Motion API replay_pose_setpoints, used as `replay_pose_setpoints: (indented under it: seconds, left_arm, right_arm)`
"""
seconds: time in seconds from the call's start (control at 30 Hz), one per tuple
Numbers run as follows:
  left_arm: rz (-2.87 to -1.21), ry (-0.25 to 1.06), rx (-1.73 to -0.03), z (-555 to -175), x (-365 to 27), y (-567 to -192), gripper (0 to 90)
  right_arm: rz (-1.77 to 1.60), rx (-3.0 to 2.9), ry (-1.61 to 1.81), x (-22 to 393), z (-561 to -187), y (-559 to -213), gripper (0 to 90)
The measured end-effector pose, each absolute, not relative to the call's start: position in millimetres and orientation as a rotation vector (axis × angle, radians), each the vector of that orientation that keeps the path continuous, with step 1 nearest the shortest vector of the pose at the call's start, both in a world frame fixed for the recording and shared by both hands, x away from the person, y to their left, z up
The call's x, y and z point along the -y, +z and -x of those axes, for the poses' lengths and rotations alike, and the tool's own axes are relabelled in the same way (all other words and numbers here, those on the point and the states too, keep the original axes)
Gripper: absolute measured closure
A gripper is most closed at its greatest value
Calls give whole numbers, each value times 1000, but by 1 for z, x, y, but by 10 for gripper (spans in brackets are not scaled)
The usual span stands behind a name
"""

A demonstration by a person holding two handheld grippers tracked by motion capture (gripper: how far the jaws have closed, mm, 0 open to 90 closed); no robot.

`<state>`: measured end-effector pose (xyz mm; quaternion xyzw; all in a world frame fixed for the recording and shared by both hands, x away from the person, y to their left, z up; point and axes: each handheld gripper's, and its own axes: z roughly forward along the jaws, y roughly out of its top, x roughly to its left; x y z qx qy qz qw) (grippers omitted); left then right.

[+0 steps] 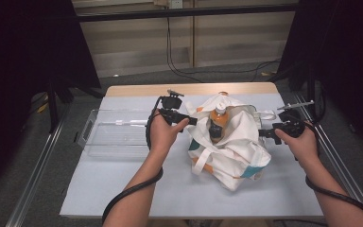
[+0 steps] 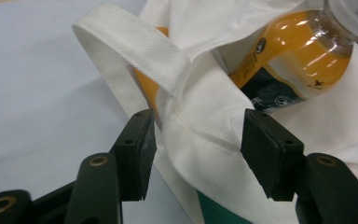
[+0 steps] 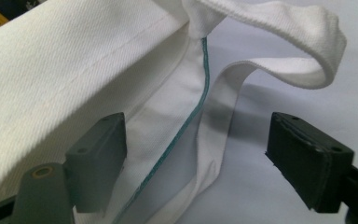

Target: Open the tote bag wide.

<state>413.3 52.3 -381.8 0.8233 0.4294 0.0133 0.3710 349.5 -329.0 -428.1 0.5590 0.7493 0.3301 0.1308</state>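
2 claws (image 2: 196,140) (image 3: 196,154) gape (gripping nothing) — tote bag (image 1: 227,151) lies between them, hem inside each.

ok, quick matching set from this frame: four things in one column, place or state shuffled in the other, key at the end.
1 bottle
2 clear tray
3 left gripper
4 right gripper

a jaws open beside the loose strap
b left of the bag, on the table
c upright in the white bag, orange drink
d jaws open around the bag's rim

Pairs: 1-c, 2-b, 3-d, 4-a
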Motion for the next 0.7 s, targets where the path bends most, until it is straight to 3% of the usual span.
replay_pose_setpoints:
  seconds: [0.7]
  left_arm:
    - [-2118,-31,-957,-408,-27,-366,372]
  right_arm:
    - [-1637,-2192,967,335,-342,-427,131]
